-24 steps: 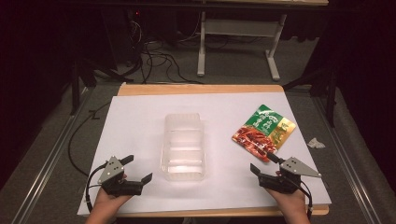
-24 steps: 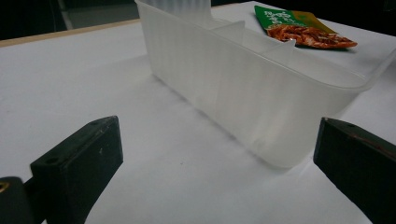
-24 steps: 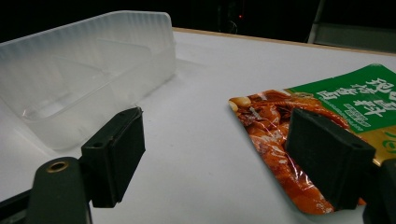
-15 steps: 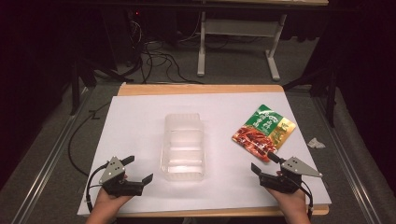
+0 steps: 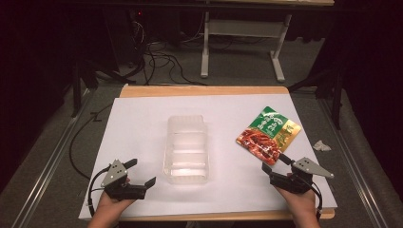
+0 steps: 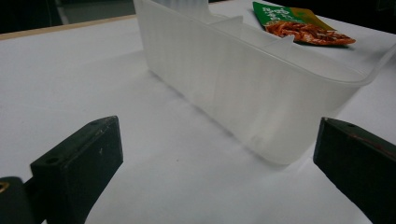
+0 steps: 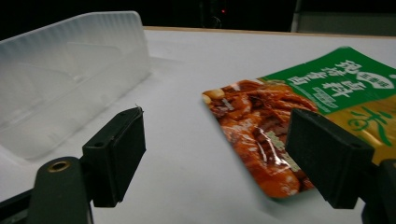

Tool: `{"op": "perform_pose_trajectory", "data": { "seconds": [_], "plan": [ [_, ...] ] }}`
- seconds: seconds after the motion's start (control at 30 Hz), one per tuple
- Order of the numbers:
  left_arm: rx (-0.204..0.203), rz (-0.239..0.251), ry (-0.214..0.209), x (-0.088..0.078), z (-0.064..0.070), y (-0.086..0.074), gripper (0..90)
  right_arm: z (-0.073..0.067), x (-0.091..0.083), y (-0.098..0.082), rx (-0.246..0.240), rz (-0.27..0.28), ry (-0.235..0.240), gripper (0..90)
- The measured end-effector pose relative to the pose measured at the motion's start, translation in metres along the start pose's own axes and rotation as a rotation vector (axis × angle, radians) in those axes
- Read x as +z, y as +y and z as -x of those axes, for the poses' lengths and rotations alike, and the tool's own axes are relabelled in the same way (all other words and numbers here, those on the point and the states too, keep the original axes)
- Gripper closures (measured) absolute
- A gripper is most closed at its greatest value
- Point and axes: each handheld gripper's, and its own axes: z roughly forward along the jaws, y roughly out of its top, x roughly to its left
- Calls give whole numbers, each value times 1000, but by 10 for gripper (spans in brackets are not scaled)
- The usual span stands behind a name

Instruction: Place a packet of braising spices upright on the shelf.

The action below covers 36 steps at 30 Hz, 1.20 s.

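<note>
Nothing is packed yet: the snack pouch [image 5: 268, 134] lies beside the clear tray [image 5: 186, 149] (empty), while the left gripper [image 5: 141, 176] and right gripper [image 5: 274, 164] rest on the worktop [image 5: 138, 123], fingers wide apart, holding nothing.

jaws: black, blocky | top plates: grey, three-cornered | cables: black

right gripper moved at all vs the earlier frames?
No. In the high view the right gripper sits just below the snack packet's near corner, beside the table's front edge, same as before. Jaws open, nothing between them.
</note>
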Motion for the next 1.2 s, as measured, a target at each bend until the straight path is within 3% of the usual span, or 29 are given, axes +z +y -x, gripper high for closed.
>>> {"op": "perform_pose_trajectory", "data": {
  "seconds": [0.17,0.4,0.67,0.77,0.83,0.9,0.93,0.97,1.0,1.17,1.2],
  "plan": [
    [4,3,-4,0,0,1,19,16,1,-2,24,-14,-50,209],
    [2,8,-6,1,-1,1,19,43,15,0,95,-37,-119,180],
    [2,10,-3,0,0,2,19,61,19,9,132,-6,-170,150],
    [1,7,-2,1,0,1,19,71,23,15,129,-23,-193,147],
    [2,1,-2,1,0,1,19,86,31,21,165,-45,-216,143],
    [0,2,1,2,1,1,20,91,35,22,178,-57,-220,141],
    [4,2,3,2,1,2,20,102,43,24,212,-78,-227,134],
    [4,2,3,2,1,2,20,102,43,24,212,-78,-227,134],
    [5,2,5,2,0,2,20,113,52,28,236,-105,-237,128],
    [7,3,7,3,0,3,19,129,66,35,262,-136,-263,127],
    [8,1,7,2,0,2,19,139,71,37,298,-154,-266,127]
  ]
}}
